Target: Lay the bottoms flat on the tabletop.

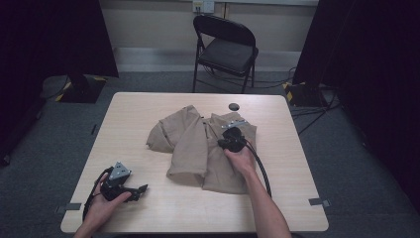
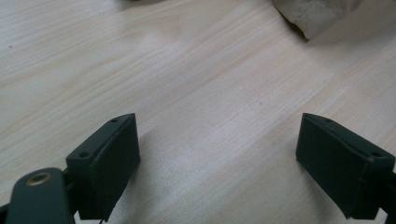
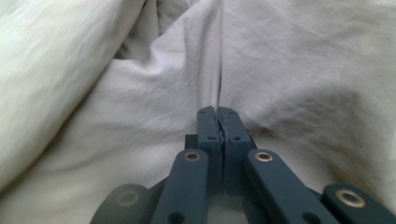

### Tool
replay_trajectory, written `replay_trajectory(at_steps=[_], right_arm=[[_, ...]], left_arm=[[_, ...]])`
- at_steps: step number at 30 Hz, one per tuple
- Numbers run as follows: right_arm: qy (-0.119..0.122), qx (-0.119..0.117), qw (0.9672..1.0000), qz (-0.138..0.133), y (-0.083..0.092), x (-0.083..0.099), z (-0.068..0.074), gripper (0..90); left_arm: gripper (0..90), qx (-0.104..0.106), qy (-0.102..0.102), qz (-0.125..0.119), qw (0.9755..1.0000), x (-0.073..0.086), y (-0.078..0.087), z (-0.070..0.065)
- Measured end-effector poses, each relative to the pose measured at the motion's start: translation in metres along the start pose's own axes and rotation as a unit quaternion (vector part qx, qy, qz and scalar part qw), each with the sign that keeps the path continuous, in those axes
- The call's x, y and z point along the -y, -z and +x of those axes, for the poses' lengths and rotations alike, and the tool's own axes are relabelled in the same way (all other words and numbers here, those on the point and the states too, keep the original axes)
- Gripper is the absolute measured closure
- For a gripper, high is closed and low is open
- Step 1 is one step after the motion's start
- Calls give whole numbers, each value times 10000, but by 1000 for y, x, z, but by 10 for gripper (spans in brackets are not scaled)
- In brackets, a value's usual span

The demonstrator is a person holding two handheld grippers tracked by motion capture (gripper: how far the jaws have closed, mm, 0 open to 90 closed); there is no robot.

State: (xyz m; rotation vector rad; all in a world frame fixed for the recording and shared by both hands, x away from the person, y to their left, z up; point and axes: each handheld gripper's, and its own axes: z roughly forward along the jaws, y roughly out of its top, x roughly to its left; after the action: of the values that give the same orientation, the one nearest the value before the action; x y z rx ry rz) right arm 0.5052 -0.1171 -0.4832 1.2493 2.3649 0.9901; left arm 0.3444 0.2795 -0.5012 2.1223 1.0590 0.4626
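1. Jaws on my right gripper (image 3: 218,116) are clenched flat against each other, pinching a thin crease of the tan shirt (image 1: 205,148) where a ridge of cloth rises straight up from their tips; whether much fabric sits between them I cannot tell.
2. My left gripper (image 1: 141,189) has its jaws released and spread wide over bare wood, grasping nothing, near the front left of the desk (image 1: 148,114).
3. That shirt lies rumpled at the middle of the desk, a sleeve folded across its front, and my right hand (image 1: 241,159) rests on its right half.
4. To do this step well, I judge I should lift the pinched crease slowly and low, so the thin fold does not slip out.
5. I should bring the open left gripper across to the near hem, whose corner shows at the top of the left gripper view, and take a deep bite before pulling the cloth flat.
6. No brand, label or readable writing is visible on the shirt or the grippers.
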Motion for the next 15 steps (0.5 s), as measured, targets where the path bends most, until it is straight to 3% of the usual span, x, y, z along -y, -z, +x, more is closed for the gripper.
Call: replay_trajectory(at_steps=[5, 15], right_arm=[[-107, -54, 9998, -178, 26, 22, -1, 900], [-26, -220, 9990, -384, 76, 72, 11, 900]], left_arm=[[128, 3, 3, -3, 10000, 0, 0, 0], [128, 1, 0, -10, 10000, 0, 0, 0]])
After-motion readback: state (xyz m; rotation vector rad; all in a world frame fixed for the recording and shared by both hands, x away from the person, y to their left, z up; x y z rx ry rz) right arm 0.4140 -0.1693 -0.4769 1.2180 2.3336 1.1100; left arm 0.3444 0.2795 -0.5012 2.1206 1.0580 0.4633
